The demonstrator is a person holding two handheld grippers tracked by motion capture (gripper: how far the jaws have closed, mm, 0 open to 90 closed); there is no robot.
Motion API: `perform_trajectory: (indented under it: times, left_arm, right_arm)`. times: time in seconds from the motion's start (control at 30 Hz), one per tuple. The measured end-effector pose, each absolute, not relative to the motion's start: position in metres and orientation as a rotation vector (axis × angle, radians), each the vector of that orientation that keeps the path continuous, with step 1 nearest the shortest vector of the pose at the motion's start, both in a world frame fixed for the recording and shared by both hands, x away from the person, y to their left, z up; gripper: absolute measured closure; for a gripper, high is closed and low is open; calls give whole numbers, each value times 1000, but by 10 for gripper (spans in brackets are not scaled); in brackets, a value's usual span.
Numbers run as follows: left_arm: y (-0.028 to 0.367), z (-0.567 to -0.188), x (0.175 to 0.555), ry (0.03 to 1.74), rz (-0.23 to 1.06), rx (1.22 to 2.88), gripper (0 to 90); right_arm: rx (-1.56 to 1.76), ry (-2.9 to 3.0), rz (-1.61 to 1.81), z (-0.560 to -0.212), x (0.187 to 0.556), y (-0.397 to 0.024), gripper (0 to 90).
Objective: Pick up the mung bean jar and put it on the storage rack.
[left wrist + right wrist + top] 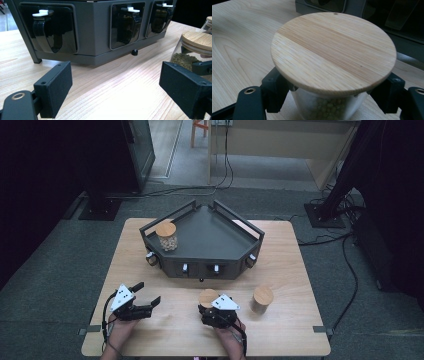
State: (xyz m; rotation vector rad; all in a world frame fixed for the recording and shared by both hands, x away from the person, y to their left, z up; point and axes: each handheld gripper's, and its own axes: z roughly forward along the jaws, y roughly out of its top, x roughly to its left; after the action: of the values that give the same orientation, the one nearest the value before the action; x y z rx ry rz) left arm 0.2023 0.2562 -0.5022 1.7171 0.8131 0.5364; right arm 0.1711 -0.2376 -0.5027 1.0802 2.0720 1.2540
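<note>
Grey carpet floor [60, 265], black cables [227, 167], dark stand bases [100, 209], pale wooden furniture [280, 142] behind.

A laboratory or test room arranged for recording handling work. A pale wooden table [280, 320] stands alone on grey carpet-like flooring [45, 285], with tape marks [320, 329] at its near edge. Black stand bases [100, 209] sit on the floor at either side, and loose cables [327, 240] trail across it. Dark curtains or panels, hard to resolve, bound both sides. Farther back stand a light wooden counter [280, 140] and a stool's legs [199, 130].
</note>
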Motion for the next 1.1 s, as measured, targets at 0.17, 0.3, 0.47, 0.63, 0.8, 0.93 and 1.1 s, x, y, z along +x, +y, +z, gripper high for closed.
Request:
perform_trajectory:
  times: [0.17,0.3,0.47,0.63,0.8,0.93,1.1]
  left_arm:
    - [256,-503,203,813,533,1721,109]
    - [256,-503,204,814,529,1723,109]
    - [256,-503,204,825,528,1719,109]
    - [257,-503,205,824,524,1722,109]
    - [257,-504,206,819,522,1726,108]
    - [257,-504,206,816,523,1730,108]
    - [256,-504,206,814,527,1735,108]
  right_arm:
    - [1081,2072,1250,-502,170,-238,250]
    - [1079,2076,1251,-502,170,-238,250]
    - [1068,2088,1252,-500,170,-239,250]
    - [1076,2081,1263,-499,171,-240,250]
    - [1083,2088,1259,-496,172,-240,251]
    - [1074,2092,1251,-491,172,-239,251]
    - [1071,2082,1254,-486,171,-240,251]
